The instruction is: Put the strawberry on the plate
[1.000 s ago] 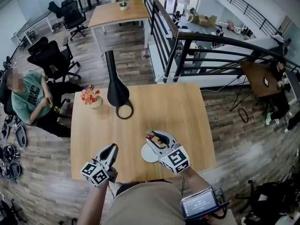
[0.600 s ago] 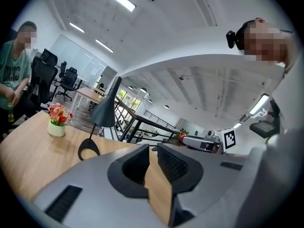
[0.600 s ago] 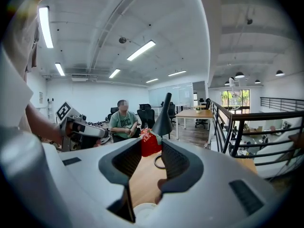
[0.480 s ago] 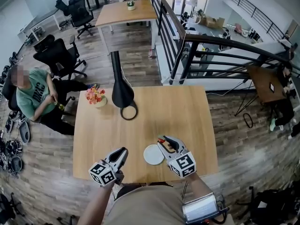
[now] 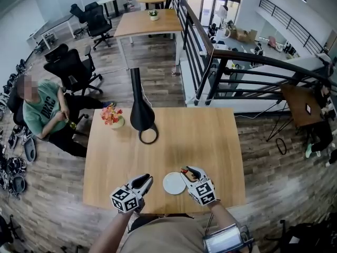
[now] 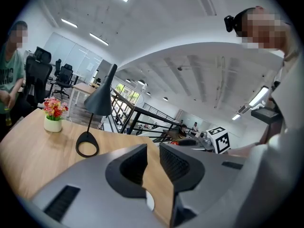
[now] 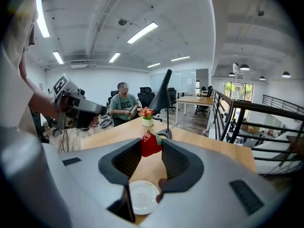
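Note:
A small white plate [image 5: 173, 183] lies near the wooden table's [image 5: 210, 141] front edge. My right gripper [image 5: 186, 171] hangs at the plate's far right rim, shut on a red strawberry [image 7: 151, 145] pinched at its fingertips. In the right gripper view the plate [image 7: 142, 197] shows below the jaws. My left gripper [image 5: 146, 181] is just left of the plate; its jaws are opening, with nothing between them and only table showing in the gap of the left gripper [image 6: 153, 152].
A black cone lamp [image 5: 141, 107] with a ring base [image 5: 148, 136] stands at the table's far left, beside a flower pot [image 5: 114, 117]. A person sits left of the table [image 5: 43, 116]. A black railing [image 5: 237, 62] runs behind.
The left gripper's jaws have parted a little. The right gripper, still holding the strawberry, has shifted from over the plate's far side to its right rim. The head view has tilted.

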`<state>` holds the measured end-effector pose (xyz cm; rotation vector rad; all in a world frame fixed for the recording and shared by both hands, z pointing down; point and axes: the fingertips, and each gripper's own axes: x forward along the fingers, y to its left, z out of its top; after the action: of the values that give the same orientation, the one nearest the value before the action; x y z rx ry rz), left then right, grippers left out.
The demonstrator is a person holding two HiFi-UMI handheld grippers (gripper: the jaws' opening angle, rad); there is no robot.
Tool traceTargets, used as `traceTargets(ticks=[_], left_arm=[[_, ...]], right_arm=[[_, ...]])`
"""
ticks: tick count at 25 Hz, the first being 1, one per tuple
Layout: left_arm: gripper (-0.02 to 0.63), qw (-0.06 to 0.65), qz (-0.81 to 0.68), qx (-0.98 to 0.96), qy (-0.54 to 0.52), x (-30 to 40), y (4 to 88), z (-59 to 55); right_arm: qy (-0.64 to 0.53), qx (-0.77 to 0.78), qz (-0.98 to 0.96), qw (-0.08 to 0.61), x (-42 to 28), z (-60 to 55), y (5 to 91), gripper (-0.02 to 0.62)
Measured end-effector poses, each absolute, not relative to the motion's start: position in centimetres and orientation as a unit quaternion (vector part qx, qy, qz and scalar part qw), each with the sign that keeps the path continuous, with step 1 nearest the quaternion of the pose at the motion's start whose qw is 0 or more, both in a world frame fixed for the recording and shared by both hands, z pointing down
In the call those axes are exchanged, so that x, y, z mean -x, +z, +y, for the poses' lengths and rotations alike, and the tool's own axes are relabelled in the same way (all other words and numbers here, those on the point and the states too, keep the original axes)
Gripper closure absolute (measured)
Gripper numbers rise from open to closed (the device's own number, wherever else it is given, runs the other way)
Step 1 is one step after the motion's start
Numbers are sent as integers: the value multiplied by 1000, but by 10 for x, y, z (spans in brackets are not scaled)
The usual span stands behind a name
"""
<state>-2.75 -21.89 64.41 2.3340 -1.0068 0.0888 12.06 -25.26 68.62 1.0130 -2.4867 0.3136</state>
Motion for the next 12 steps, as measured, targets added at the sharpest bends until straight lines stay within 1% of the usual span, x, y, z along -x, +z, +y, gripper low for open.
traceTargets(ticks=[12], left_arm=[[543, 305, -363, -874, 105, 13, 702, -217]], right_arm=[[144, -326, -880, 314, -115, -237, 794, 462]])
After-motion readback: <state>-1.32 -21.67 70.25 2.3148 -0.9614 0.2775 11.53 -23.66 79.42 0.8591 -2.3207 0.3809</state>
